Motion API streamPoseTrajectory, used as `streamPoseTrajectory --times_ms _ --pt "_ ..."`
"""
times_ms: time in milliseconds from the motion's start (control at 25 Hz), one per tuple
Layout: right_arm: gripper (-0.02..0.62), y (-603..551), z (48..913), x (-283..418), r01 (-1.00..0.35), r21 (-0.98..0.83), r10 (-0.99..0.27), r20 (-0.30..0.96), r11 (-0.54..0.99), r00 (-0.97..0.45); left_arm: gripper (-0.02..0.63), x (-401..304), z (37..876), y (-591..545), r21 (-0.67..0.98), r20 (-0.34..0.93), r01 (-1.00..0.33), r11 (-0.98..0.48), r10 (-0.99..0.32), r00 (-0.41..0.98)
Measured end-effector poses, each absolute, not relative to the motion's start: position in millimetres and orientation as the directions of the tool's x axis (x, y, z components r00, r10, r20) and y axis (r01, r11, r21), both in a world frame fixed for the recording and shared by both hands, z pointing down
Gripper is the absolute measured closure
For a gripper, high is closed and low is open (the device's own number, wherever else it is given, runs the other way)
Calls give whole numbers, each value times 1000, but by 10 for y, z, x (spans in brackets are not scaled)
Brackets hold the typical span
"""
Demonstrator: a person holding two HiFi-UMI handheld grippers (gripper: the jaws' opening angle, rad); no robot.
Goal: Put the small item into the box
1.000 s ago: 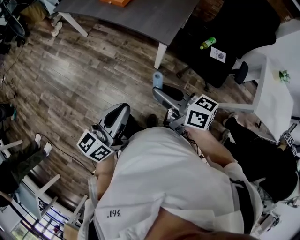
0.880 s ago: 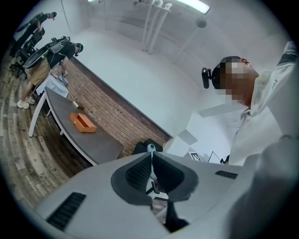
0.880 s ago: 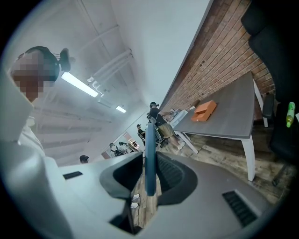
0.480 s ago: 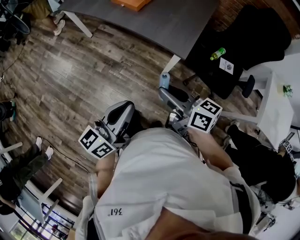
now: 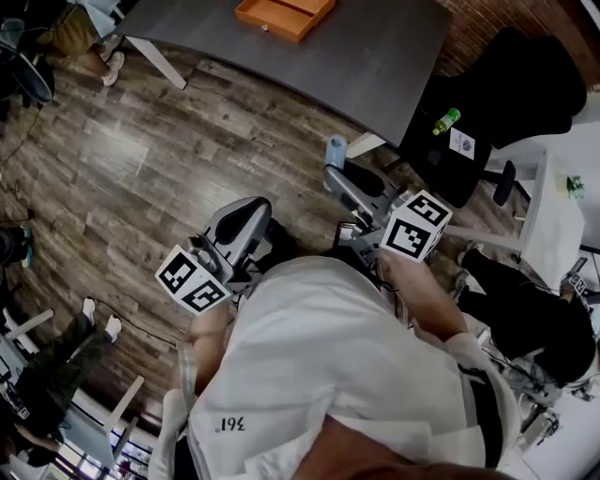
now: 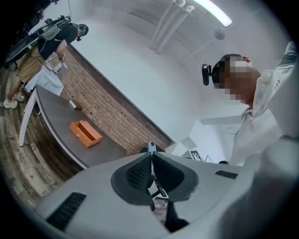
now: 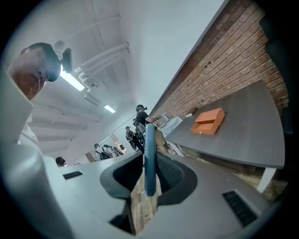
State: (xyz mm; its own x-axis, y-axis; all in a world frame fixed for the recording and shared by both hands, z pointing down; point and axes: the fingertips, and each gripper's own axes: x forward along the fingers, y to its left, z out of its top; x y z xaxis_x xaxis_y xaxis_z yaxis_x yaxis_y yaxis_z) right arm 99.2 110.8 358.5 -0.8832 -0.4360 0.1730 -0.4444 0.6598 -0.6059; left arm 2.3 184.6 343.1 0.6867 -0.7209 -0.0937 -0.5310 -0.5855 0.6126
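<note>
An open orange box (image 5: 286, 14) lies on the grey table (image 5: 375, 66) ahead; it also shows in the left gripper view (image 6: 85, 134) and the right gripper view (image 7: 209, 121). My right gripper (image 5: 335, 171) is shut on a small flat blue item (image 5: 335, 148), which stands edge-on between the pads (image 7: 150, 158). It is held over the wooden floor, short of the table's near edge. To its left, my left gripper (image 5: 255, 208) is level, and its pads (image 6: 140, 170) meet with nothing between them. The blue item's tip (image 6: 151, 147) peeks above them.
A black chair (image 5: 506, 84) with a green bottle (image 5: 445, 121) on it stands right of the table. A white table (image 5: 562, 206) is at the far right. People stand at the left (image 5: 56, 356) and beyond the table's far end (image 6: 51, 46).
Both grippers have moved forward toward the grey table. The table has come closer, and the orange box is now fully in the head view. The right gripper still holds the blue item.
</note>
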Motion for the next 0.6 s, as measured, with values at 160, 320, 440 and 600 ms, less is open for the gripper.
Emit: streamPoseTrajectory --times_ms 160,320,440,600 --pt "497 935 3576 803 -469 -599 -466 173 649 -867 584 -193 3440 1672 610 -97 -514 -603 -701 707" --pt "497 817 3591 688 -480 -595 -476 179 645 -861 584 -329 3443 1553 610 -105 -508 -608 -698 709" --pt "497 690 3609 632 -484 -589 -476 183 647 -860 584 -376 3475 1451 615 -105 -507 -604 -700 707" --pt "497 470 3648 568 -477 -589 -464 188 652 -866 584 -421 3509 1282 618 -96 -514 -595 -706 702"
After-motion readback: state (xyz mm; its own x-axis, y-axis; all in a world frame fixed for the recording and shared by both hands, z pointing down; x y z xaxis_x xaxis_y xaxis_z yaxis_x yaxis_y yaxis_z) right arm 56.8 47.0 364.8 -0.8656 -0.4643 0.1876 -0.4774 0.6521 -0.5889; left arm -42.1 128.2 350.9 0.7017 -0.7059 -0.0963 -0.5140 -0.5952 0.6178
